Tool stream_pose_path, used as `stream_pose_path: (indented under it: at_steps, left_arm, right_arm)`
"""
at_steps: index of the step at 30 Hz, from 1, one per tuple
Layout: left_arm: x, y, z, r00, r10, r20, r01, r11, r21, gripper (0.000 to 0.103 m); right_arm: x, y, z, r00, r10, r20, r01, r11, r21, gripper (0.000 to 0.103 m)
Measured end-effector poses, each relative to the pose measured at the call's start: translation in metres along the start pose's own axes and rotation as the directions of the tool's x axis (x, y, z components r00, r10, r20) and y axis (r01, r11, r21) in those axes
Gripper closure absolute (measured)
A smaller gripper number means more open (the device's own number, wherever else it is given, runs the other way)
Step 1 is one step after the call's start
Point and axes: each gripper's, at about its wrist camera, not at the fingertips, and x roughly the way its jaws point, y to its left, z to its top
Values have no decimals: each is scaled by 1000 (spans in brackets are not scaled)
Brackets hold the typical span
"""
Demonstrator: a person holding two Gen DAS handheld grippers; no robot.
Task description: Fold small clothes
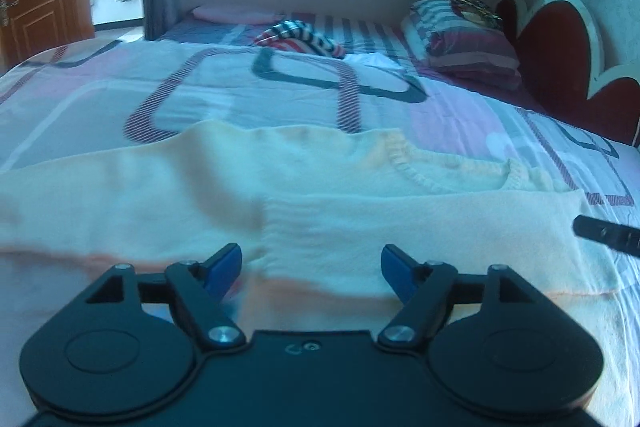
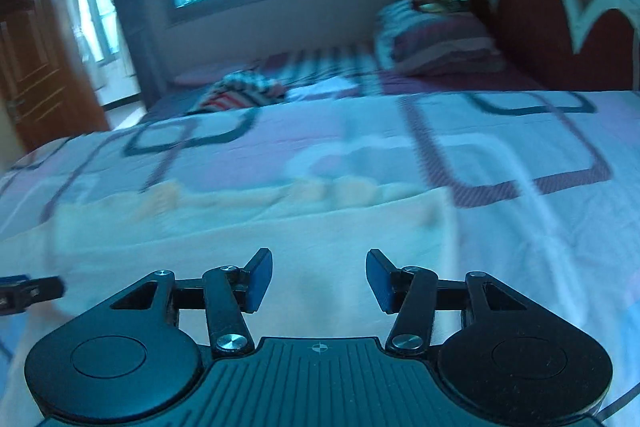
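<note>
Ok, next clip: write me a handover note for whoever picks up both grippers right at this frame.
Left gripper: open, empty, low over the near edge of the sweater.
Right gripper: open, empty, over the sweater's right part.
Sweater: cream knit, lying flat on the bedspread, collar away from you. A sleeve already appears folded across the front, its cuff near the right gripper.
Striped garment lies farther back, untouched.
Done: probably one sleeve fold. Left: the other sleeve, then fold the body; then likely the striped one. The right view is blurred, so check before gripping.
</note>
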Motion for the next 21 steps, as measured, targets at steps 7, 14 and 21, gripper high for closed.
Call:
stream_pose_path:
  at_steps: [7,14,21]
  left_arm:
    - [-31,48,-9,995,95,8,-94,993,-66,27]
    - [-45,99,-16,985,175,5,-173,975,-139,27]
    - [-48,150,-17,976,217,-9,-214,953,-214,27]
  right_arm:
    - [3,62,-14,994,101,-44,-103,993,-58,51]
    - [19,113,-20,988,133,-79,-142,983,-119,51]
    - [42,161,-22,982,154,-109,-170,972,-163,51]
